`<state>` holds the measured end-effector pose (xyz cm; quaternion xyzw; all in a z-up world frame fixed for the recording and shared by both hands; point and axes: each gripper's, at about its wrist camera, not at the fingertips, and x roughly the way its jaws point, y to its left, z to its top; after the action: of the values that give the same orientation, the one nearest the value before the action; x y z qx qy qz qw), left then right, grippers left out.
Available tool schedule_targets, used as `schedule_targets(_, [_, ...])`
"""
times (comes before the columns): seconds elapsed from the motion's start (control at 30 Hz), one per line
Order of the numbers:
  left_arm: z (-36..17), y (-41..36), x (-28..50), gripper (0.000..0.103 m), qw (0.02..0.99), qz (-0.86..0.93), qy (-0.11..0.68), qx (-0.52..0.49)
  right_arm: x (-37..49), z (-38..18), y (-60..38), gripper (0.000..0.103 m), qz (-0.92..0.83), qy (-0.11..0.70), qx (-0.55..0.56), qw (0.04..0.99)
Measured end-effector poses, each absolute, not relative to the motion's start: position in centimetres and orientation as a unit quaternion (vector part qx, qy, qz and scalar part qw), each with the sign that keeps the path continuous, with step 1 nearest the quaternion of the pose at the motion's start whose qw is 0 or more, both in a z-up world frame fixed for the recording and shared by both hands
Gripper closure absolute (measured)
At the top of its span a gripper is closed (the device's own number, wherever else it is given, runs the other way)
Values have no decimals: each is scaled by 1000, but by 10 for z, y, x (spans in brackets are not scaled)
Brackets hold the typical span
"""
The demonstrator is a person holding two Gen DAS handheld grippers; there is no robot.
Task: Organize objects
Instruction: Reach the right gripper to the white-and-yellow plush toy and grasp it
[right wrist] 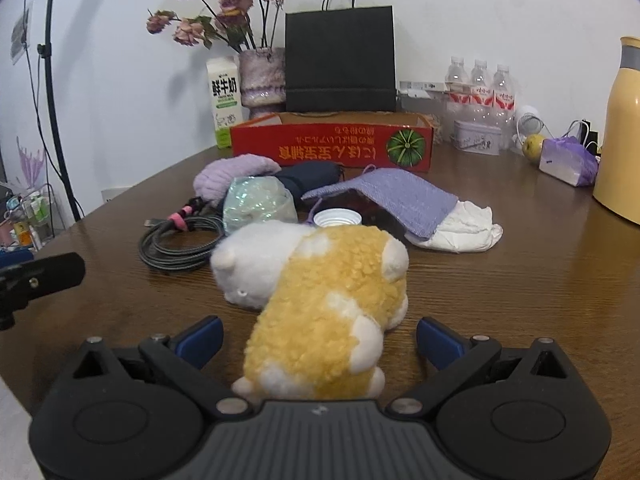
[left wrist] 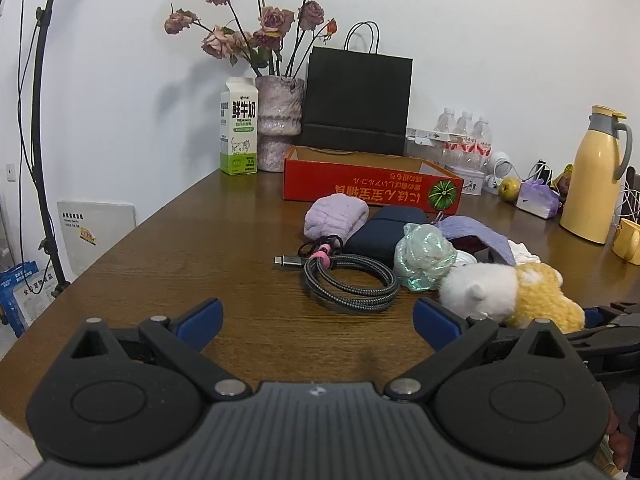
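Between the spread blue fingers of the right gripper (right wrist: 320, 340) lies the yellow-and-white plush toy (right wrist: 320, 320) on the wooden table (right wrist: 520, 300), untouched by either pad. Only the right wrist view shows a white cap (right wrist: 337, 217) behind it. The left gripper (left wrist: 318, 322) is also wide open and empty, the coiled cable (left wrist: 352, 284), iridescent bag (left wrist: 424, 258) and red box (left wrist: 372, 190) ahead.

yellow flask (right wrist: 624, 128) cut off by the edge; white cap (right wrist: 337, 217) partly hidden behind plush toy (right wrist: 320, 300)
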<state>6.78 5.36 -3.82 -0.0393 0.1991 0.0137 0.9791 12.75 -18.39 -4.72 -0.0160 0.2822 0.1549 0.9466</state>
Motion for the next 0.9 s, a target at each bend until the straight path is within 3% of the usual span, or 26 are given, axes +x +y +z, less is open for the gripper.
schedule_targets(0.2, [-39, 57, 82, 0, 977, 11, 207, -39, 138, -48, -179, 1, 156, 293, -25, 943])
schedule_targets(0.47, [-34, 60, 96, 0, 978, 11, 207, -38, 154, -42, -179, 24, 157, 306, -32, 938])
schedule_targets(0.9, [-25, 51, 127, 0, 974, 14, 224, -34, 176, -37, -206, 36, 189, 318, 2, 929])
